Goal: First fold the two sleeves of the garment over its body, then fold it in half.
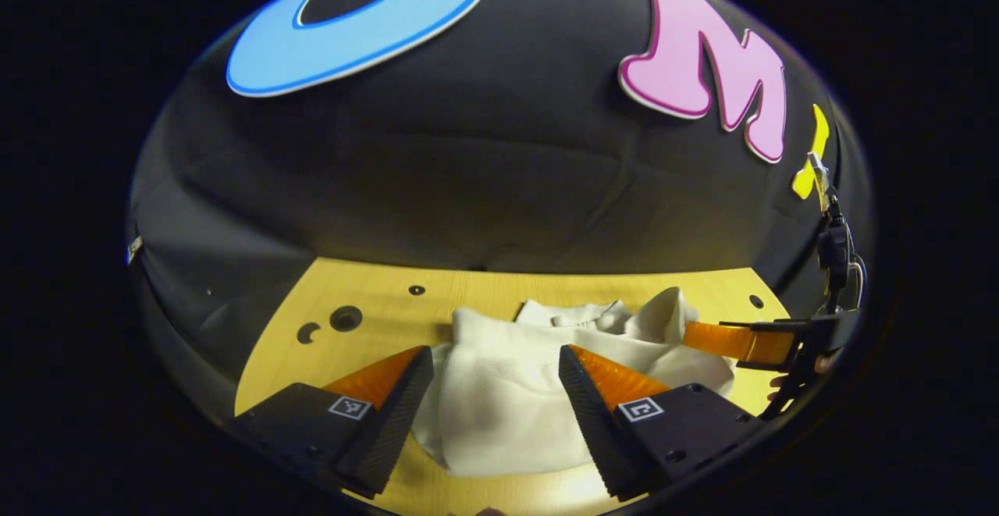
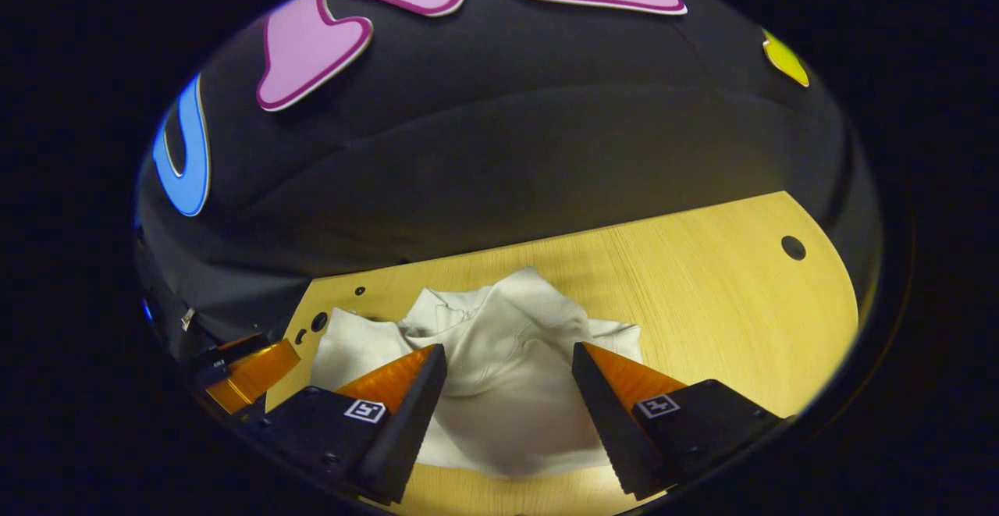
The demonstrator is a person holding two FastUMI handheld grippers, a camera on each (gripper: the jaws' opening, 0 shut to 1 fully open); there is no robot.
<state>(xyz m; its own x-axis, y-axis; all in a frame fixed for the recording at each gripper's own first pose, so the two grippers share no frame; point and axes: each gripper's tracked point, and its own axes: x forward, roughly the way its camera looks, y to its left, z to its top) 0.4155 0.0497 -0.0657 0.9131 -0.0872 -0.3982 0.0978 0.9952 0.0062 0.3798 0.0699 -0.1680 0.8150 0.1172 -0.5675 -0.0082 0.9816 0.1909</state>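
Note:
A white garment (image 1: 499, 399) lies bunched in a compact heap on the wooden table (image 1: 375, 290), its collar (image 1: 577, 314) toward the far side. My left gripper (image 1: 494, 354) hangs open over it, with cloth showing in the gap between its fingers. At the right of the left gripper view my right gripper (image 1: 702, 336) reaches toward a raised fold (image 1: 663, 311). In the right gripper view the garment (image 2: 507, 407) humps up in the middle, and my right gripper (image 2: 509, 350) stands open above it. My left gripper (image 2: 265, 368) shows at the far left there.
Round holes mark the table top (image 1: 346, 318) (image 2: 793, 247). Bare wood (image 2: 718, 305) stretches to the right of the garment in the right gripper view. The black cloth wall (image 1: 484, 165) closes off the table's far edge. A clip and cable (image 1: 833, 243) hang at the right.

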